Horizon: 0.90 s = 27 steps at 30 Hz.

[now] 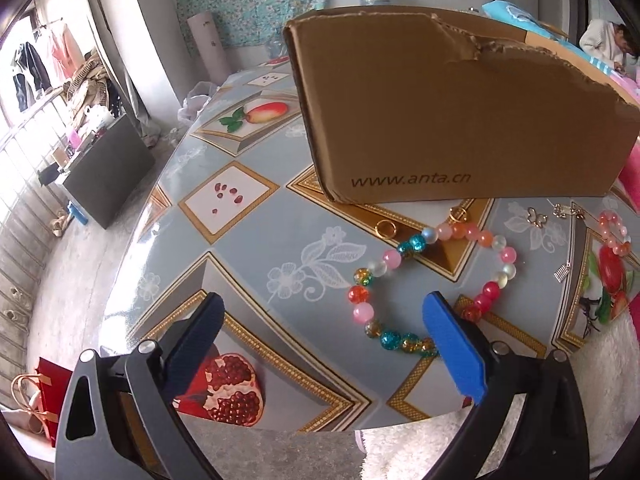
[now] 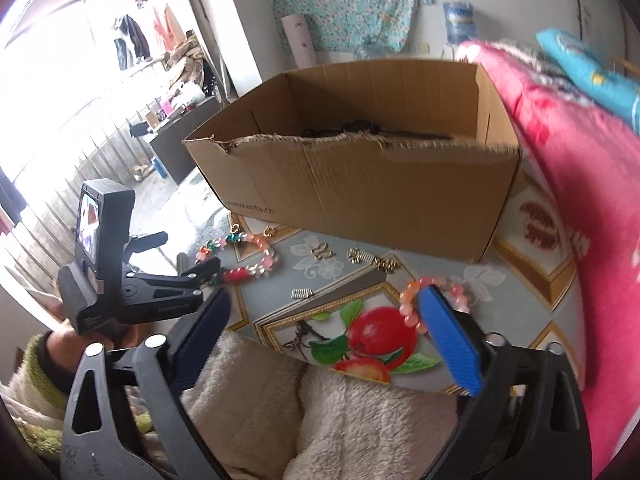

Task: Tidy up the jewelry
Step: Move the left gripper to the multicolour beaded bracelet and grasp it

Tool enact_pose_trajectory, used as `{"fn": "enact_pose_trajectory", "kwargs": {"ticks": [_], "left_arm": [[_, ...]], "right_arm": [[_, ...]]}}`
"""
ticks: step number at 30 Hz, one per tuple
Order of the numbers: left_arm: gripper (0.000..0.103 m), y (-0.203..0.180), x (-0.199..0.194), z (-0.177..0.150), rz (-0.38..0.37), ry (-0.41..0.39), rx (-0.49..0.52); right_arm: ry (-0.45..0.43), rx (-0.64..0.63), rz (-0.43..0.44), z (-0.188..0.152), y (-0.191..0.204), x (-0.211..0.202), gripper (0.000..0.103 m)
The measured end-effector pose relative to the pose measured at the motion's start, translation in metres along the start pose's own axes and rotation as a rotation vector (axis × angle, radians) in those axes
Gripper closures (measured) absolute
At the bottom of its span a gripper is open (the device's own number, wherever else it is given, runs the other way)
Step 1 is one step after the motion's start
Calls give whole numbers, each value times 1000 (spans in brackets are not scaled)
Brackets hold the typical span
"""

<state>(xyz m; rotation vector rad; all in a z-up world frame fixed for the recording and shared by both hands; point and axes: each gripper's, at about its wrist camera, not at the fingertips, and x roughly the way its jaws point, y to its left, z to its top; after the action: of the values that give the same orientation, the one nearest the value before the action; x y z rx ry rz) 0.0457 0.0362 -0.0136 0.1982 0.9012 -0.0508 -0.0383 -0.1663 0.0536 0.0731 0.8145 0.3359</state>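
Left wrist view: the left gripper (image 1: 322, 312) hangs over the tabletop (image 1: 256, 264) with its fingers (image 1: 454, 344) spread wide and nothing between them; the big bead bracelet (image 1: 430, 280) lies flat just ahead, its near arc passing under the blue finger. Farther back sit 2 gold rings (image 1: 386, 229), then the cardboard box (image 1: 440, 112), and to the right a butterfly charm (image 1: 537, 218) and a small pink bracelet (image 1: 614, 232). In the right wrist view, the right gripper (image 2: 324, 304) is also fully open and empty, the small pink bracelet beside its blue finger tip. The task looks early: all the jewelry I can make out lies loose outside the box. Next, I judge, a gripper must lower, straddle a bracelet's beads, close and carry it to the box.
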Motion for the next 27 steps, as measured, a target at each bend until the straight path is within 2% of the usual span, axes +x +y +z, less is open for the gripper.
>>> {"fn": "enact_pose_trajectory", "kwargs": {"ticks": [8,12,15,17,21,24,27], "left_arm": [[6,15,6,0,-78,49,-69],[6,18,10,0,-93,59,-83],[6,18,11,0,-100,55,-78],[6,18,11,-1,-108,49,-79],[5,20,11,-3,-113,34,-77],[6,19,10,-5,-118,17,-70],[6,20,7,-8,-125,3,-63]], "right_arm": [[-75,-85,-193,10,21,1,8],[-93,-119,-244,12,26,2,8],[-150,-159,-291,15,29,-4,8],[-195,-165,-260,17,29,-11,8],[-282,-134,-92,17,18,-20,8],[-220,-88,-96,19,10,-8,8],[-155,-31,-22,21,1,5,8]]}}
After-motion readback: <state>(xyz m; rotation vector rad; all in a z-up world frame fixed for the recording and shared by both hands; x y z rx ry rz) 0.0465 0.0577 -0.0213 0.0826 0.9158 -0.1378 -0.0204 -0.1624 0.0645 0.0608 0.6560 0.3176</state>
